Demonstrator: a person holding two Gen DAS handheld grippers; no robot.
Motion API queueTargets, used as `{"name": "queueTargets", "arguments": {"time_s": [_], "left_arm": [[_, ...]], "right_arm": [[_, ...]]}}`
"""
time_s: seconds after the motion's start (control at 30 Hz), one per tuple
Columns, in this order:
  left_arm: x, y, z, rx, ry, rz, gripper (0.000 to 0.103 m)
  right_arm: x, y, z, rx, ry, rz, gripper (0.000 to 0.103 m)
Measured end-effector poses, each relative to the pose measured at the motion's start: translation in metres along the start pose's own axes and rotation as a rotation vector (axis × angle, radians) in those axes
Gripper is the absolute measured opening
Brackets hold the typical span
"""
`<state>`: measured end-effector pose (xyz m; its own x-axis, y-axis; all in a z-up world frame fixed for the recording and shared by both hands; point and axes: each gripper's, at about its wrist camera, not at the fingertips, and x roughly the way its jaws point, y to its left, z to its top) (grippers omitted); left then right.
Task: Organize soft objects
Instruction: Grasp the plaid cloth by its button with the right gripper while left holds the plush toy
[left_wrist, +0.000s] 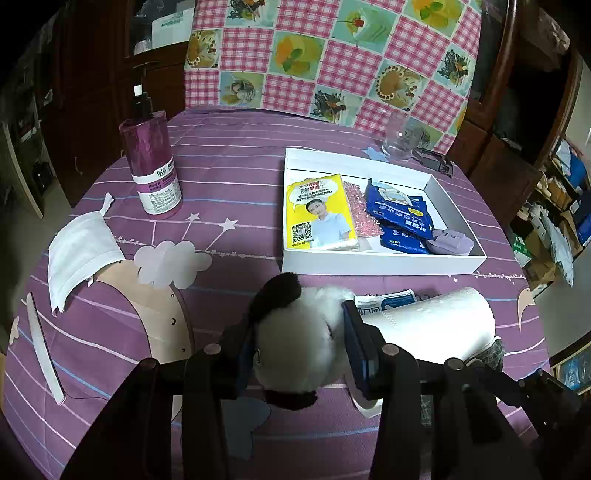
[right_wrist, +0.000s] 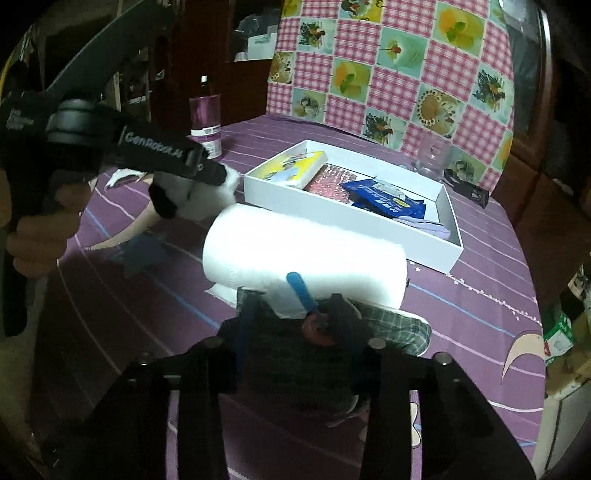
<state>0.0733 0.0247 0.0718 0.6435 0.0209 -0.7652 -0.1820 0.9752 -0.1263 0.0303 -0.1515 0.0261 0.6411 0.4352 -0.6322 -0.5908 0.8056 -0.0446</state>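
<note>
My left gripper (left_wrist: 301, 343) is shut on a fluffy white and black plush toy (left_wrist: 299, 332), held just above the purple tablecloth in front of the white box (left_wrist: 380, 264). It also shows in the right wrist view (right_wrist: 199, 199). My right gripper (right_wrist: 295, 325) is shut on a dark checked cloth item (right_wrist: 295, 365) with a blue-handled piece (right_wrist: 301, 290), right behind a white paper roll (right_wrist: 306, 254). The box holds a yellow tissue pack (left_wrist: 319, 212), a pink pouch (left_wrist: 360, 210), blue packets (left_wrist: 400, 218) and a lilac object (left_wrist: 450, 240).
A purple pump bottle (left_wrist: 153, 170) stands at the back left. A white face mask (left_wrist: 83, 251) and a white strip (left_wrist: 44, 343) lie at the left. A glass cup (left_wrist: 400, 138) and a black clip (left_wrist: 439, 160) sit behind the box. A checked cushion (left_wrist: 332, 55) is behind the table.
</note>
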Motion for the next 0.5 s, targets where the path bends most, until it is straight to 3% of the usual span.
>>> {"name": "queueTargets", "arguments": {"time_s": [0.3,0.5], "left_arm": [[-0.001,0.002,0.001,-0.009,-0.006,-0.003,0.043],[-0.001,0.004,0.001,-0.013,-0.005,-0.001,0.043]], "right_arm": [[-0.001,-0.003,0.001,0.008,-0.016,-0.003,0.028],[-0.009,-0.026,0.005,0.092,-0.04,-0.068,0.028]]}}
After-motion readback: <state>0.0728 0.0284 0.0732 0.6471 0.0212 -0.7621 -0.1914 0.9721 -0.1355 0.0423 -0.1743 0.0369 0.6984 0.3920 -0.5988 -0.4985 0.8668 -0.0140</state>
